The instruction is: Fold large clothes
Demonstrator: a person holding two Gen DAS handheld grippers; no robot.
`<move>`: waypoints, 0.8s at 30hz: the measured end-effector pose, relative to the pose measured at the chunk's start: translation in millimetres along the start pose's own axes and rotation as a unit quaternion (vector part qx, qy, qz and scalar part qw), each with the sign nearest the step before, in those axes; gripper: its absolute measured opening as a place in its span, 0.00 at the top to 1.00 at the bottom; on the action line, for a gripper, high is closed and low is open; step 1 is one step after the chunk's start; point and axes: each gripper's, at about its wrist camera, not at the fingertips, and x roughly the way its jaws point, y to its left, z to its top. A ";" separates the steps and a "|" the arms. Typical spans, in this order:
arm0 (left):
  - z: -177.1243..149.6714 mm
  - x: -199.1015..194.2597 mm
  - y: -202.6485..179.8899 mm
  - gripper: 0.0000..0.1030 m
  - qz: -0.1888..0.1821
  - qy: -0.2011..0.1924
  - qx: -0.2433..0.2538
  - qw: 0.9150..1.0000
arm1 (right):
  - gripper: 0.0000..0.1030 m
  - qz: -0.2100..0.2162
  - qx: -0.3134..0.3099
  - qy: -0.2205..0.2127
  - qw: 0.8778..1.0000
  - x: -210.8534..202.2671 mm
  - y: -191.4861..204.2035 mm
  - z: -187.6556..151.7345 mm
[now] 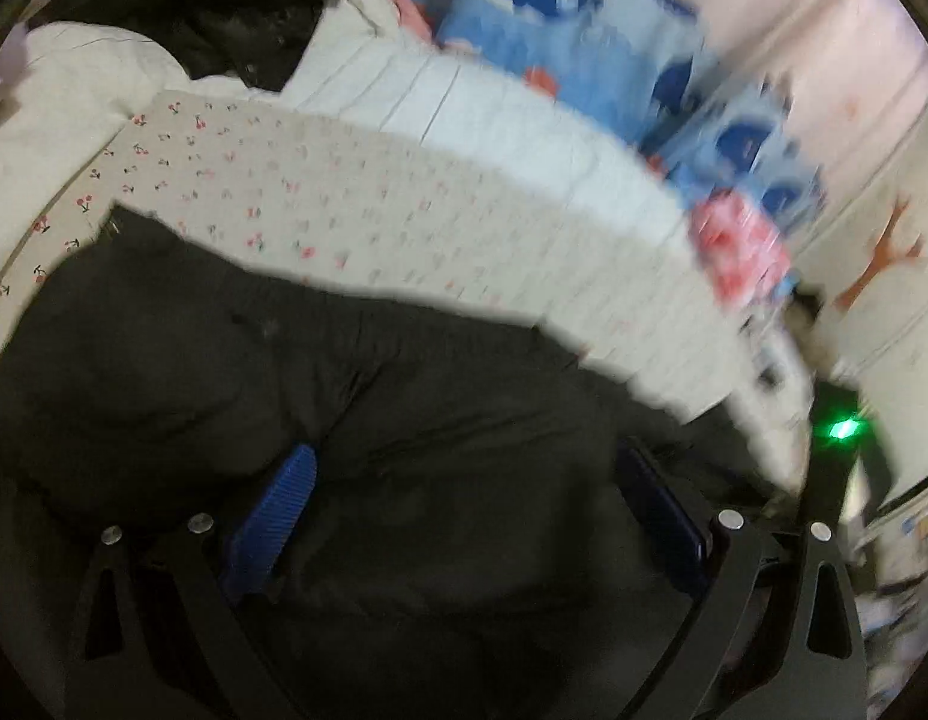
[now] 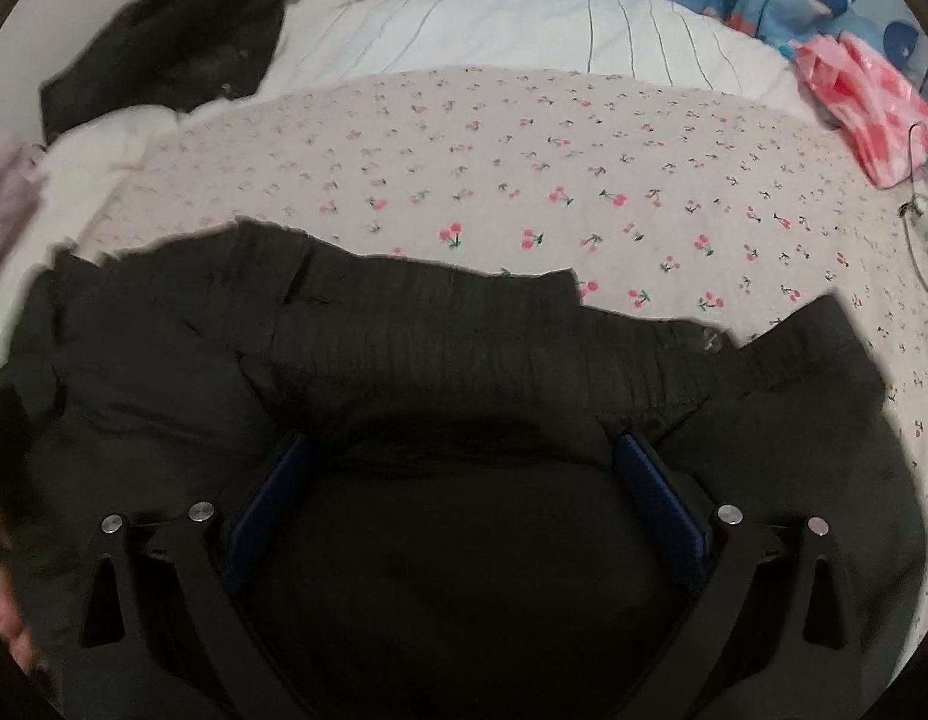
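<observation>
Cherry-print bedsheet (image 2: 523,180) stretches beyond both my tongs. Black garment (image 2: 464,372) lies bunched under and between my left tongs (image 1: 464,480) and right tongs (image 2: 464,468), both spread wide; its lower part is cut off.

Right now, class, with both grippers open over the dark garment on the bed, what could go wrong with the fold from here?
1. The garment is bunched and wrinkled under the right gripper, so closing there may pinch several layers and skew the fold.
2. The left wrist view is motion-blurred, so the left gripper may close off-target.
3. The sheet lies directly beneath and could be pinched along with the garment.
</observation>
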 end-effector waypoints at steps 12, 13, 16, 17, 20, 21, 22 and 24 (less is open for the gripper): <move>-7.0 25.8 15.9 0.07 0.047 0.030 -0.005 0.998 | 0.07 -0.049 0.122 -0.023 0.991 -1.8 -111.0 -70.0; -9.0 23.4 11.5 0.07 0.060 0.027 0.005 0.998 | 0.07 -0.052 0.119 -0.016 0.991 -5.1 -108.7 -66.3; -6.7 5.3 19.0 0.07 0.035 -0.002 -0.027 0.999 | 0.07 -0.051 0.112 -0.069 0.990 -33.0 -104.4 -54.9; -5.0 4.5 24.4 0.07 0.040 -0.007 -0.033 0.999 | 0.07 -0.057 0.111 -0.078 0.989 -34.4 -105.5 -54.8; -4.9 18.4 40.1 0.07 0.026 0.004 -0.056 0.998 | 0.07 -0.049 0.131 -0.038 0.989 3.5 -121.6 -67.3; -7.1 22.1 39.9 0.07 0.017 0.005 -0.052 0.998 | 0.07 -0.032 0.153 -0.045 0.987 8.3 -133.2 -73.0; -8.7 25.1 36.8 0.07 0.020 0.005 -0.042 0.999 | 0.07 -0.030 0.161 -0.048 0.985 9.2 -137.5 -75.2; -14.8 29.0 26.9 0.07 0.045 0.009 -0.005 0.999 | 0.07 -0.037 0.152 -0.043 0.987 10.1 -134.9 -76.2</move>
